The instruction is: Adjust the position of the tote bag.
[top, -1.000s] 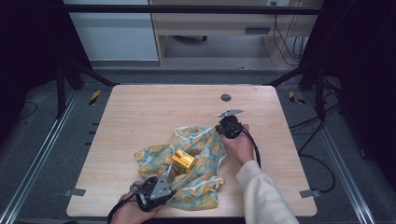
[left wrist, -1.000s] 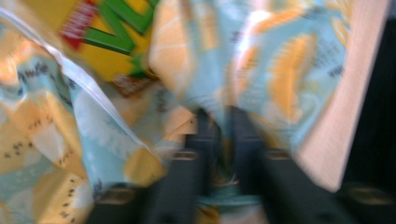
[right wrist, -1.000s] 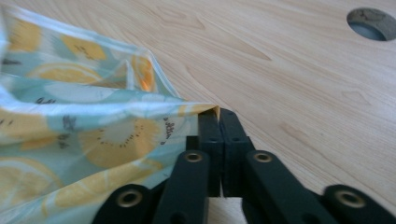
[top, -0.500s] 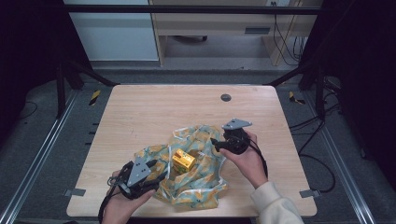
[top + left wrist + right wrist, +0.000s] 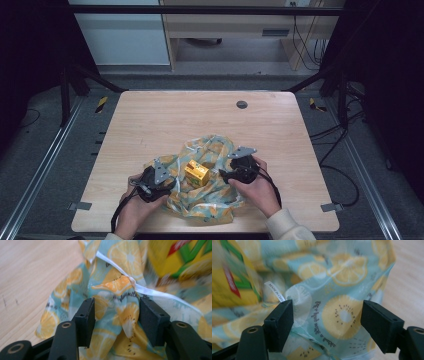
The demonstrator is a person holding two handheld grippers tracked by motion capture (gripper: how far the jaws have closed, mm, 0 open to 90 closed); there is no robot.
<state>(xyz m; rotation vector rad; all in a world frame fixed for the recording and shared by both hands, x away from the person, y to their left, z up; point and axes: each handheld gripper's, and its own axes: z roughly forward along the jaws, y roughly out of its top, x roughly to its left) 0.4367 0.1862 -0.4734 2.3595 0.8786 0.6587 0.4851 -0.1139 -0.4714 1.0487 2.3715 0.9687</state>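
Grippers flank a boxed cloth

Fruit-print cloth (image 5: 207,197) lies rumpled at the table's (image 5: 165,117) near edge, a yellow box (image 5: 196,171) resting on its middle. Left gripper (image 5: 167,176) sits just left of the box, right gripper (image 5: 227,172) just right, about equally near. Both have just been opening; cloth folds bulge between the parted jaws, unclamped.

table evenly lit; surroundings dark; gripper views sharp near, box blurred
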